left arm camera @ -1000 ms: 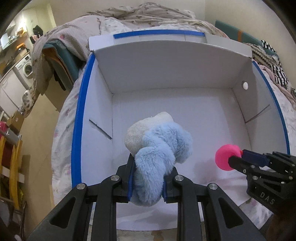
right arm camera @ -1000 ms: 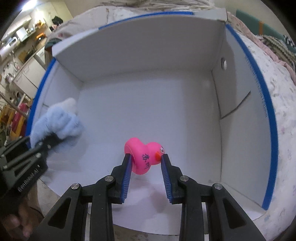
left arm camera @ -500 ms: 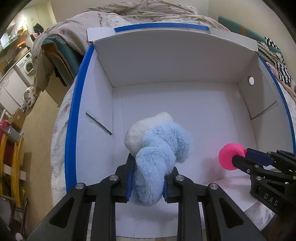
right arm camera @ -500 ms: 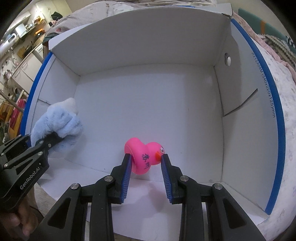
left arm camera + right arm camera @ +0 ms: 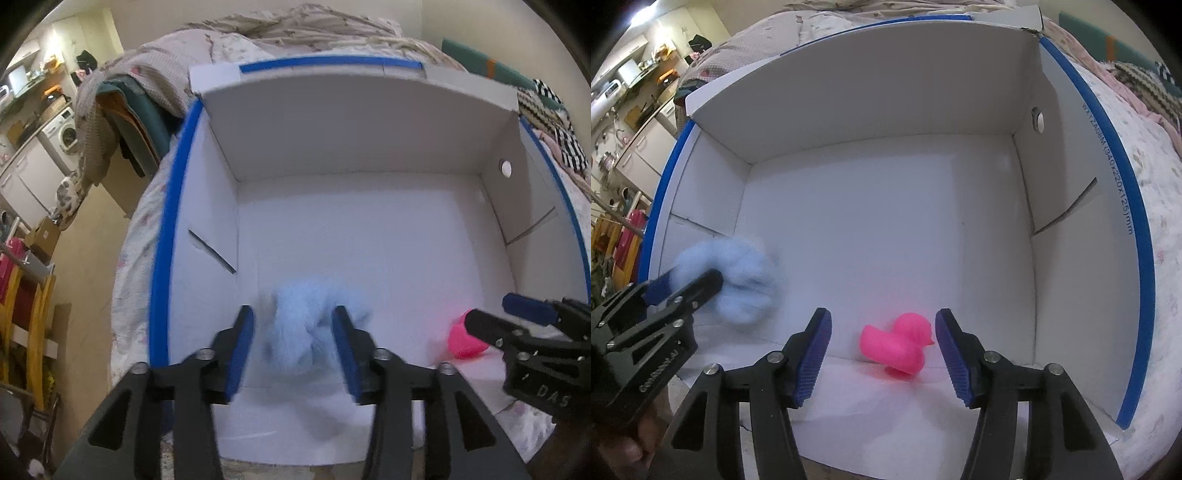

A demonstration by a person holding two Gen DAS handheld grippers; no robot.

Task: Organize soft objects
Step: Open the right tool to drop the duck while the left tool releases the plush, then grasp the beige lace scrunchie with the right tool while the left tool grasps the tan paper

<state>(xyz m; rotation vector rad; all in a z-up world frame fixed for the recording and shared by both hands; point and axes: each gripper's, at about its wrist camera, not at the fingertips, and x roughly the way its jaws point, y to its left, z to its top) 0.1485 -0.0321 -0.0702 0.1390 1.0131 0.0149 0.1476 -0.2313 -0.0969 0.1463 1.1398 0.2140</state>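
Both toys are now in the white box (image 5: pixel 849 122): the left gripper (image 5: pixel 291 347) has just opened, its fingers clear of the blurred blue plush toy (image 5: pixel 306 325) between them. The right gripper (image 5: pixel 882 350) has likewise just opened around the pink duck (image 5: pixel 899 345) (resting on the box floor). This drop looks done; whether more soft things wait outside, I cannot tell.

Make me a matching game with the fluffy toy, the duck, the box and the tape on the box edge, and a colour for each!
Things:
1. fluffy toy
2. duck
3. box
4. tape on the box edge

Colours:
A. dark blue
B. white
C. pale blue
D. pink

Pairs: 1-C, 2-D, 3-B, 4-A
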